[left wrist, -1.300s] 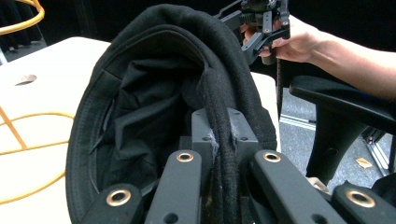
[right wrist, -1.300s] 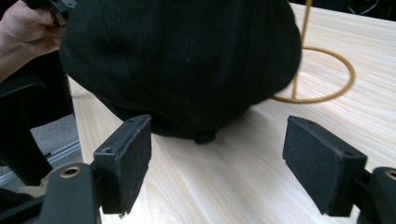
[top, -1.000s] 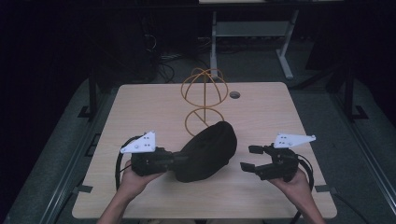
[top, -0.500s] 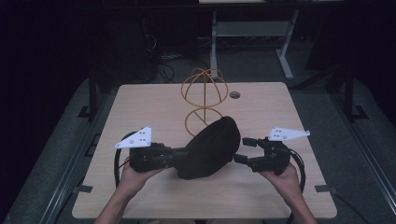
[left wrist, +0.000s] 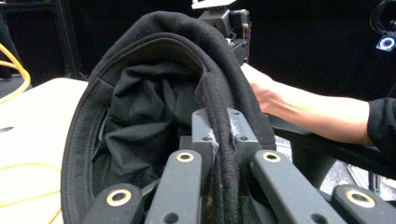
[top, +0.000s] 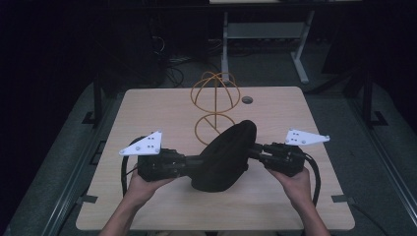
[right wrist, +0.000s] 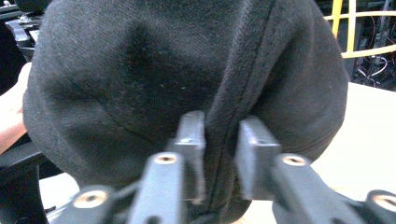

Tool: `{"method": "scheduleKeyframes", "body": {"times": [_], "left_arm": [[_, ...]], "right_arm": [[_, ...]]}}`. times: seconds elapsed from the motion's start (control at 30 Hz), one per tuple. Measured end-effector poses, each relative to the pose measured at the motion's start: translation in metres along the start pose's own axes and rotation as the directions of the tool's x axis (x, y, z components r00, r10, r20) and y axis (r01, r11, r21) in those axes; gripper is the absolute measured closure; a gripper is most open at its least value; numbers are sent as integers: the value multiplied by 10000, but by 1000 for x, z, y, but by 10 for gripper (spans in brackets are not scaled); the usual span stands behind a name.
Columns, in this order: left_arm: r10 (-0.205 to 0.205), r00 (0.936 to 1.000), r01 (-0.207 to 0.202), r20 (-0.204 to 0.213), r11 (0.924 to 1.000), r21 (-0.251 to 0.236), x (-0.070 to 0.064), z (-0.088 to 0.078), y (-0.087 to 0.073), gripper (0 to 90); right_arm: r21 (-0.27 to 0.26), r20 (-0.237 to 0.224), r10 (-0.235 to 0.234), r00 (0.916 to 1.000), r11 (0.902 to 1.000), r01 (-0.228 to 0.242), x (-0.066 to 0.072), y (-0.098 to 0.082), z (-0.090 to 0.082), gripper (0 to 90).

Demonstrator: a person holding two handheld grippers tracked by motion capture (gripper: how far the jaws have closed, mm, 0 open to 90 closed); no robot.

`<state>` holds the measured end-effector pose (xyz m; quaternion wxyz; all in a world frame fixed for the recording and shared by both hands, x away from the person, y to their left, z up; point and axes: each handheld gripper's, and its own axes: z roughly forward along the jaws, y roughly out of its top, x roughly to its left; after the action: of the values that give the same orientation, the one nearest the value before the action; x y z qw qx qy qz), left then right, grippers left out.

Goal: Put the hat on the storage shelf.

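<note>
Black fabric, a soft cap (top: 225,157), sits near the middle of the pale wooden table (top: 147,108), just in front of a yellow wire stand (top: 215,105) made of looped rings. From above, the left gripper (top: 193,164) reaches the cap's left edge and the right gripper (top: 255,150) meets its right edge, each held in a hand (top: 140,184), the other hand (top: 295,184) opposite. A small dark round piece (top: 247,100) lies on the table beyond the stand, to its right.

Looking along the left gripper (left wrist: 219,140), its jaws are pressed together on the cap's thick rim (left wrist: 224,107), with the dark crumpled lining open to one side. The yellow wire (left wrist: 14,65) shows past the cap's left side, and the person's other forearm (left wrist: 299,105) crosses behind it.

Along the right gripper (right wrist: 219,149), the picture is blurred; the jaws stand on either side of a stitched seam of the cap (right wrist: 140,70), with a gap still between them, so they are not yet pinching it. Yellow bars (right wrist: 345,28) show beyond the cap.
</note>
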<state>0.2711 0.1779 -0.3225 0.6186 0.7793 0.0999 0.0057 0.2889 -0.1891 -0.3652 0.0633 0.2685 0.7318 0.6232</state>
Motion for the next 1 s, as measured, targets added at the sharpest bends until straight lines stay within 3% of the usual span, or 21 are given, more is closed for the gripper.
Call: {"method": "scheduleKeyframes", "body": {"times": [0.13, 0.43, 0.57, 1.0], "left_arm": [[-14, 10000, 14, -50, 10000, -25, 1, -2, -1, 841], [-247, 9996, 246, -154, 9997, -67, 4, -8, -11, 835], [-333, 9993, 332, -175, 9994, -72, 6, -10, -15, 825], [-432, 9978, 461, -512, 9973, 568, 9, -1, -26, 767]], "right_arm": [[1, 43, -50, 10000, 10000, 50, 0, 1, 1, 851], [-218, 174, -219, 9996, 9995, 223, 3, 10, -7, 861], [-304, 205, -326, 9993, 9990, 332, 6, 19, -9, 863], [-876, 165, -737, 9971, 9933, 749, 18, 59, -25, 867]]}}
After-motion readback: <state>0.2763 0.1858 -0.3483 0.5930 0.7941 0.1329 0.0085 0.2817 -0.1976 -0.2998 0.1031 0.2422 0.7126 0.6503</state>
